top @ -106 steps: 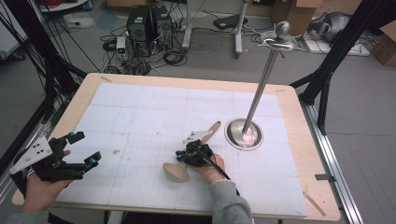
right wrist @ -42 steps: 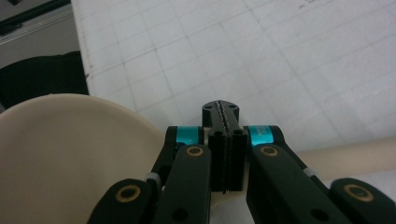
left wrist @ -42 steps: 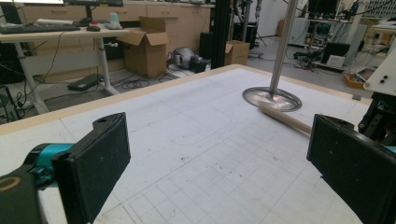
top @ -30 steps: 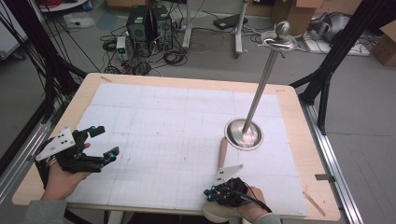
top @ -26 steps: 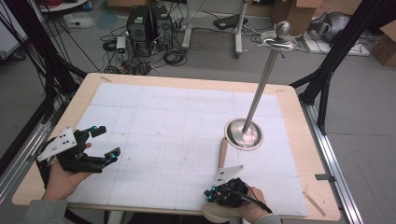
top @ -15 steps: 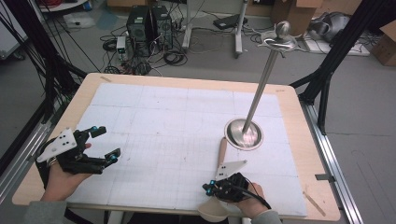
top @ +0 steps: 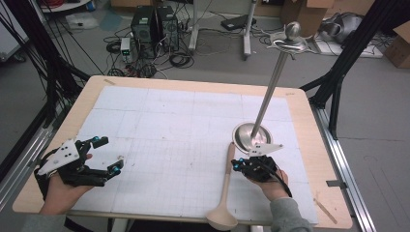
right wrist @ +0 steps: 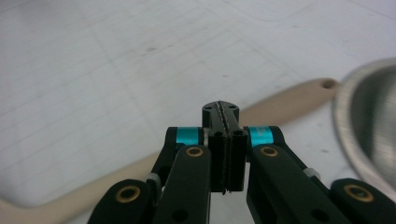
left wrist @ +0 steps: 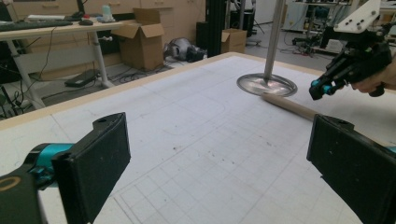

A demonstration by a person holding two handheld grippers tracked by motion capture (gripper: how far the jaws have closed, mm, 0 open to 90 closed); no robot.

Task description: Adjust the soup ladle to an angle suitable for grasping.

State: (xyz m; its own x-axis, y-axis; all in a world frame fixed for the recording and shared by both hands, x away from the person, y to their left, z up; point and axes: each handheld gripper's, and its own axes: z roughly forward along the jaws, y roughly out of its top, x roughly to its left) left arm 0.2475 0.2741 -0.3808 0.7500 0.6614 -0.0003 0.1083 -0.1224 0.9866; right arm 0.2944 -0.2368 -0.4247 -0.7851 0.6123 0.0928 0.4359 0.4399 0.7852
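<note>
A pale wooden ladle (top: 226, 186) lies on the white mat, its bowl at the near edge and its handle end by the metal stand's round base (top: 251, 136). My right gripper (top: 236, 166) is shut with nothing in it, just right of the handle and pointing at it. In the right gripper view the closed tips (right wrist: 220, 110) sit in front of the ladle handle (right wrist: 289, 100). My left gripper (top: 107, 153) rests wide open at the near left; its pads (left wrist: 95, 158) frame bare mat, with the ladle handle (left wrist: 290, 105) and the right gripper (left wrist: 348, 70) beyond.
The stand's tall pole (top: 271, 82) leans up from the base to a ball top with hooks. The white gridded mat (top: 164, 121) covers most of the wooden table (top: 309, 145). Computers, cables and cardboard boxes sit on the floor beyond.
My right gripper has moved from the near edge toward the stand base, still shut, uncovering the ladle's bowl. The ladle and the left gripper have stayed put.
</note>
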